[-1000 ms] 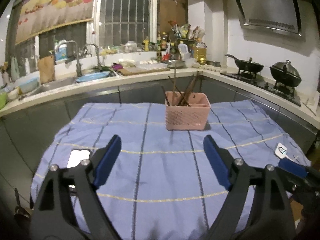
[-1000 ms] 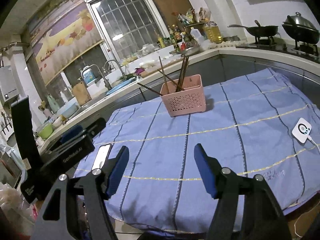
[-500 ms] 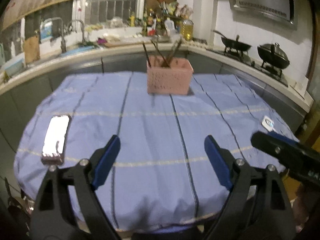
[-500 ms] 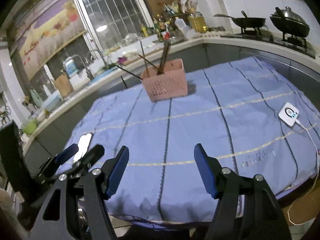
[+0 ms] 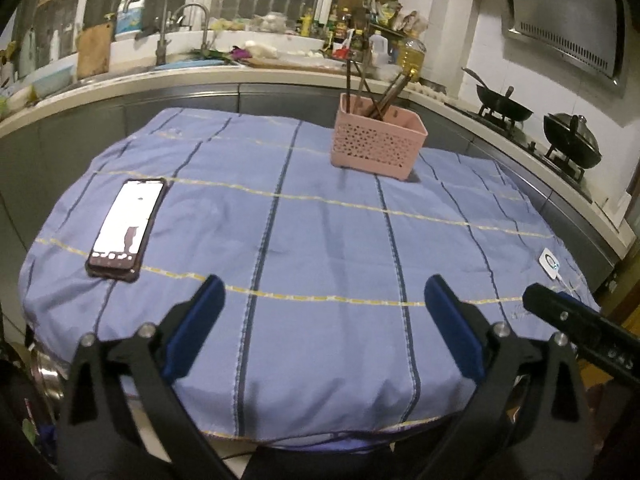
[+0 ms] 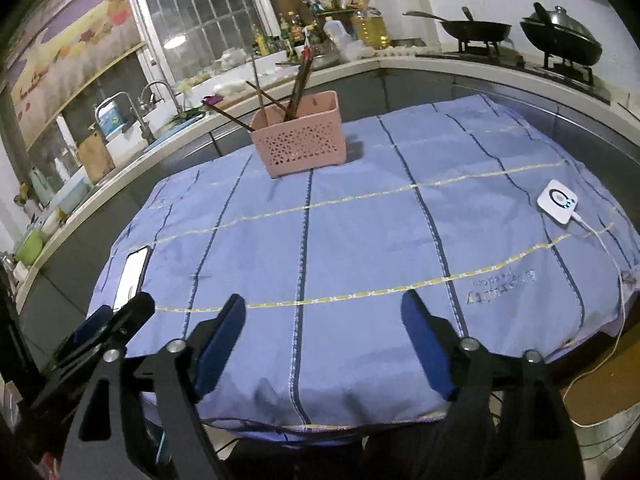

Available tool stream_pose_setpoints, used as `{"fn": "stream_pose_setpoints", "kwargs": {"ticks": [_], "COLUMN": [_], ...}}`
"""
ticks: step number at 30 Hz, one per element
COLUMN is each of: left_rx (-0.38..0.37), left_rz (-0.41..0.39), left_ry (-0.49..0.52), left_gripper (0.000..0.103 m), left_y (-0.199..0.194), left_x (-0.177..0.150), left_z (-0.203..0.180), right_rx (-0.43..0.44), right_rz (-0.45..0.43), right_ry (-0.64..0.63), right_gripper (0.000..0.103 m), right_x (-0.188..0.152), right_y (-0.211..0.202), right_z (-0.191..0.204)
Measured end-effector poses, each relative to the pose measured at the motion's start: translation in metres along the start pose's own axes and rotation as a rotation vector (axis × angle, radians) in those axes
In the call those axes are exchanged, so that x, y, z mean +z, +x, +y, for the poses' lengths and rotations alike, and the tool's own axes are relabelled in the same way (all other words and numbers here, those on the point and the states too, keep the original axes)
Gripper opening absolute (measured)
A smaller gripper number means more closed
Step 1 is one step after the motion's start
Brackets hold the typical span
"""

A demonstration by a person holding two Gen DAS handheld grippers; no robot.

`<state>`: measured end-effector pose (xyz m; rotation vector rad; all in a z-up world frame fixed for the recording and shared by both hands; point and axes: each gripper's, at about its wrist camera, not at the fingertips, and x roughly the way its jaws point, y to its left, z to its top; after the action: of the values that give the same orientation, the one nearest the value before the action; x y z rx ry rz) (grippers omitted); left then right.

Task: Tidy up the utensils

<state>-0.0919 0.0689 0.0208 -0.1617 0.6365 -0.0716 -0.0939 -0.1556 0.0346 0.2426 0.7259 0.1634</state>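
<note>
Seemingly the job is close to done: no utensil lies loose on the cloth-covered surface (image 5: 320,240), and every chopstick (image 5: 384,98) in sight stands in the pink basket (image 5: 378,148) at the far side, well apart from both claws.

From the left: one phone (image 5: 126,228) lies face up near the surface's left edge. One basket stands further right, holding roughly five or six dark chopsticks, leaning and crossing so that an exact count is not possible. One small white device (image 6: 558,201) with a cable lies at the right edge.

The left claw (image 5: 322,320) has just been opening and stands wide, with nothing between its jaws. The right claw (image 6: 324,334) has likewise been opening and holds nothing.
</note>
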Motion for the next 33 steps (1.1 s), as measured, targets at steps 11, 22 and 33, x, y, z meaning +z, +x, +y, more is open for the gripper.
{"fn": "stream_pose_setpoints", "kwargs": {"ticks": [11,22,33], "left_rx": [0.012,0.051,0.189], "left_rz": [-0.033,-0.072,-0.132], "left_ry": [0.03,0.036,0.189], "left_gripper": [0.097,0.097,0.097], "left_y": [0.009,0.031,0.044], "left_x": [0.013,0.035,0.093], "left_z": [-0.006,0.001,-0.009], "right_rx": [0.13,0.073,0.003], "right_rz": [0.045,0.015,-0.191], "right_ry": [-0.017,-0.02,-0.213], "right_gripper": [0.086,0.087,0.087], "right_x": [0.01,0.046,0.088], "right_y": [0.02,0.043,0.045], "right_z": [0.005,-0.007,0.033]}}
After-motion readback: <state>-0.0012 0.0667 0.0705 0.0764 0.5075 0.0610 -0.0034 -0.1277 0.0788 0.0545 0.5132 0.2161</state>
